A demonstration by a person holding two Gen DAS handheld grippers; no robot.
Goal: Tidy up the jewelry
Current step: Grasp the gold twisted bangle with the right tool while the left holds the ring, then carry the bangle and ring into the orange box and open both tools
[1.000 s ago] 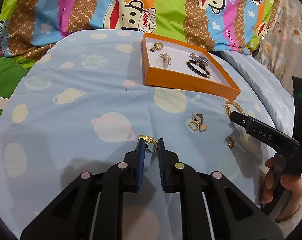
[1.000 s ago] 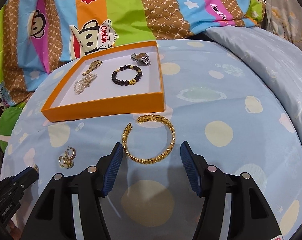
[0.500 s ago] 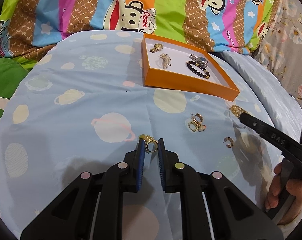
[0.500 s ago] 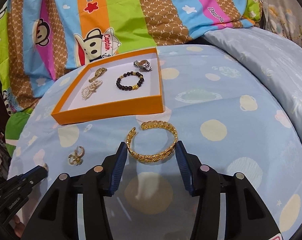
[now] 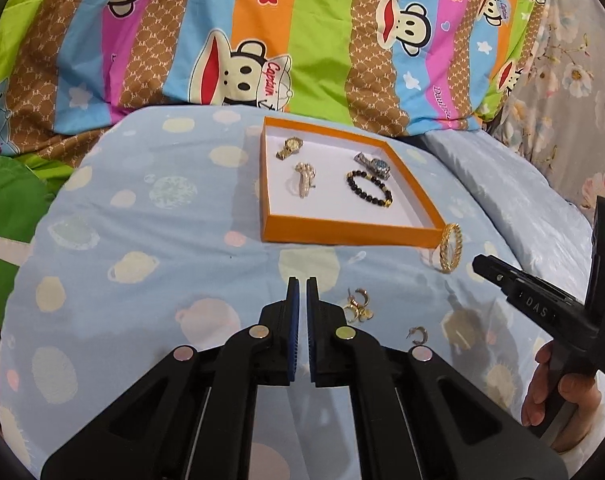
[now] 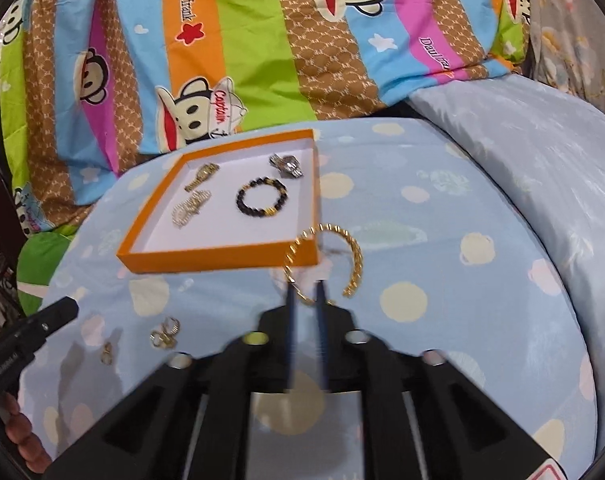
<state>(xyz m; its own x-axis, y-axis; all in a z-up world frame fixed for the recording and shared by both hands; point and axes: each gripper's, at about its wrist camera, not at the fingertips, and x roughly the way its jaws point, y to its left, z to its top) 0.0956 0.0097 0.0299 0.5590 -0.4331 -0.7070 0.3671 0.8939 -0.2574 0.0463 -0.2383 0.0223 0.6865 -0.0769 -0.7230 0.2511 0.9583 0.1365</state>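
Right gripper (image 6: 305,300) pinches the gold bangle (image 6: 326,264) by its near rim, jaws closing, lifted beside the orange tray (image 6: 218,258) (likely bound there). Left gripper (image 5: 302,292) is clamped shut, nothing visible between its pads; earrings (image 5: 358,308) wait on the bedsheet (image 5: 142,240).

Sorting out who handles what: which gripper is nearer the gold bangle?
Right. The right gripper has the gold bangle between its closing jaws, pads on it. The left gripper is apart from it, off to its left, with the loose earrings lying between.
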